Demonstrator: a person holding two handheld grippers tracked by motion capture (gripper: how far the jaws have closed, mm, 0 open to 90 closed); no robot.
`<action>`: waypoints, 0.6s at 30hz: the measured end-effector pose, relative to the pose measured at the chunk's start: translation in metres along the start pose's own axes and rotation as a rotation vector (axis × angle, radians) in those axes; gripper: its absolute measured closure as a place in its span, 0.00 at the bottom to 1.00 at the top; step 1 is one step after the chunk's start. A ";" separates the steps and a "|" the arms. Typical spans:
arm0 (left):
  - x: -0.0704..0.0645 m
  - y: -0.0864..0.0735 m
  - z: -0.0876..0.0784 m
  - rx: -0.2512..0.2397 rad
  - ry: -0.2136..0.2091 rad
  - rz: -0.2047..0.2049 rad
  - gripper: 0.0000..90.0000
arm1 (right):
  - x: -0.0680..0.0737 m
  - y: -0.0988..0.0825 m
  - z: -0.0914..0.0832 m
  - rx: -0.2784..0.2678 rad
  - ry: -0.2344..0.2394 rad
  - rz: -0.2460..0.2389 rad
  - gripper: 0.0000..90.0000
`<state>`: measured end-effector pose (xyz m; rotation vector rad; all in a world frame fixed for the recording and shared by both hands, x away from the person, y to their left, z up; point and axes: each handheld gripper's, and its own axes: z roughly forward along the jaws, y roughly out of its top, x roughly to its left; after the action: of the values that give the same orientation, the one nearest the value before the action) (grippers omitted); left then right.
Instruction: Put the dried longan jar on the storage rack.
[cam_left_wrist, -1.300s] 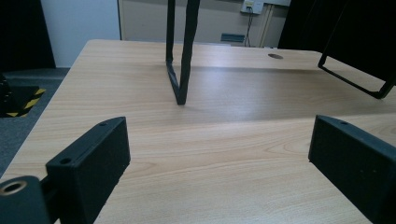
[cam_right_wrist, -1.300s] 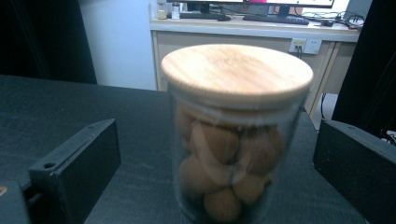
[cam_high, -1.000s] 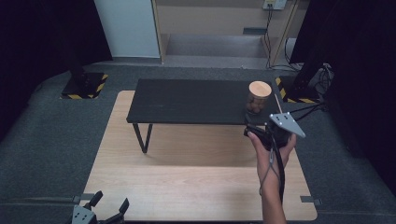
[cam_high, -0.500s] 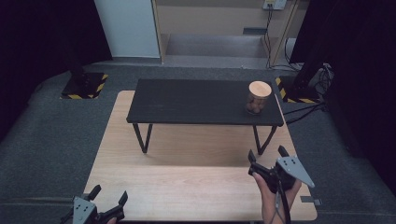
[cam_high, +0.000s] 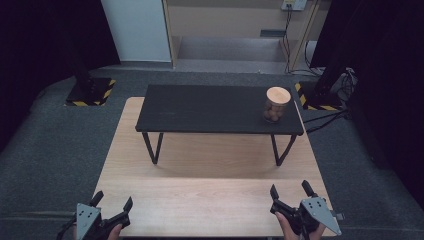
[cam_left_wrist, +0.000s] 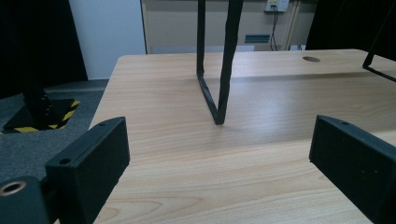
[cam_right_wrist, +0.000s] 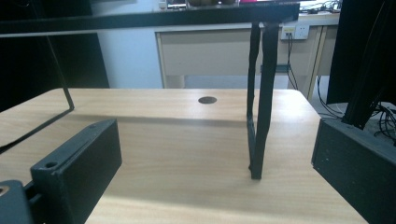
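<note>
A clear jar (cam_high: 276, 106) with a round wooden lid and brownish balls inside stands upright near the right end of the black bench (cam_high: 210, 110). The bench rests on the wooden table (cam_high: 210, 165). My right gripper (cam_high: 291, 192) is open at the table's near right edge, far in front of the jar, with nothing between its jaws. At the near left edge, my left gripper (cam_high: 112, 201) is also open and holds nothing. In the left gripper view its jaws (cam_left_wrist: 219, 154) face a black bench leg (cam_left_wrist: 222, 65). The right gripper (cam_right_wrist: 215, 163) looks along the table at another bench leg (cam_right_wrist: 259, 98).
Dark grey carpet surrounds the table. Two black stands with yellow-black striped bases (cam_high: 90, 92) (cam_high: 320, 97) sit behind the table corners. Cables (cam_high: 330, 117) trail on the floor at the right. A pale cabinet (cam_high: 225, 30) is at the back.
My right gripper let go of the jar on the bench and drew back to the near right edge of the table. The left gripper rose slightly into view.
</note>
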<state>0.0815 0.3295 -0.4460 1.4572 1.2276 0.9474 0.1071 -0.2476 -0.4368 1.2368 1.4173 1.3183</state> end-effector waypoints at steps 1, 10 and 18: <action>0.000 0.000 0.000 0.000 0.001 0.002 0.04 | -0.001 -0.003 -0.001 -0.005 0.002 -0.001 0.02; 0.000 0.001 0.001 0.000 0.017 0.005 0.04 | -0.006 -0.026 -0.008 -0.009 -0.005 -0.003 0.02; -0.001 0.000 0.004 0.009 0.030 0.002 0.04 | -0.011 -0.035 -0.010 -0.034 0.004 0.004 0.02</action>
<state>0.0850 0.3279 -0.4470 1.4565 1.2542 0.9695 0.0946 -0.2595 -0.4710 1.2161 1.3909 1.3429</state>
